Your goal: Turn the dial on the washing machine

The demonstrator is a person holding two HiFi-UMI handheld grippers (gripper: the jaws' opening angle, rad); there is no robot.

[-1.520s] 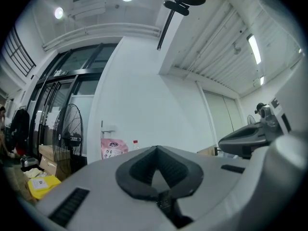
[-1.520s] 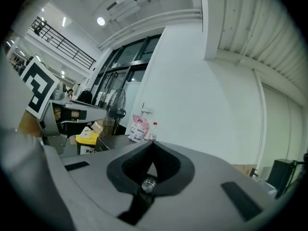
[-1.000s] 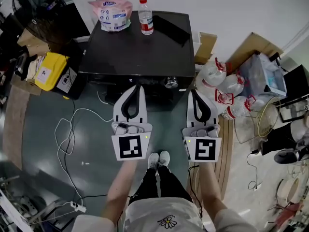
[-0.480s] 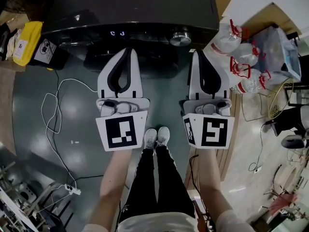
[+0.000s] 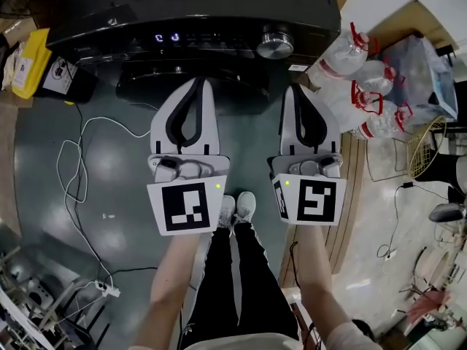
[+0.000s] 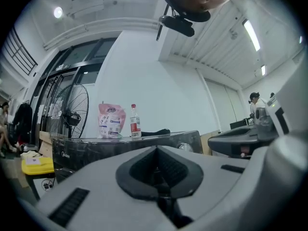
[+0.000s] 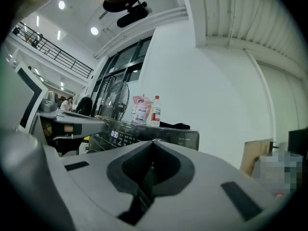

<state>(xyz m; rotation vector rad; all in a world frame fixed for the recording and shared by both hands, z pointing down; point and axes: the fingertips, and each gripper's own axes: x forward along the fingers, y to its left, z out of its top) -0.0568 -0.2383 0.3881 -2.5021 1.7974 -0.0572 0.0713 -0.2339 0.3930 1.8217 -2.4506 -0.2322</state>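
The black washing machine [image 5: 190,9] fills the top of the head view, its display [image 5: 166,39] lit. Its silver dial [image 5: 275,44] sits at the right end of the front panel. My left gripper [image 5: 198,82] is shut and empty, its tip just below the machine's front, left of the dial. My right gripper [image 5: 294,87] is also shut and empty, its tip a short way below the dial and slightly right of it, not touching. In the left gripper view the dial [image 6: 186,147] shows past the closed jaws. The right gripper view shows the lit panel [image 7: 114,134].
Several clear water jugs [image 5: 357,86] with red handles stand right of the machine. A yellow box [image 5: 25,64] sits at the left. White cables [image 5: 76,166] trail on the grey floor. The person's shoes [image 5: 237,208] are between the grippers. A bottle [image 6: 135,121] and pink bag [image 6: 111,121] stand on the machine.
The view has closed in on the machine's front; its top has slid out of sight and the lit display now shows. Both grippers stay shut, tips nearer the panel.
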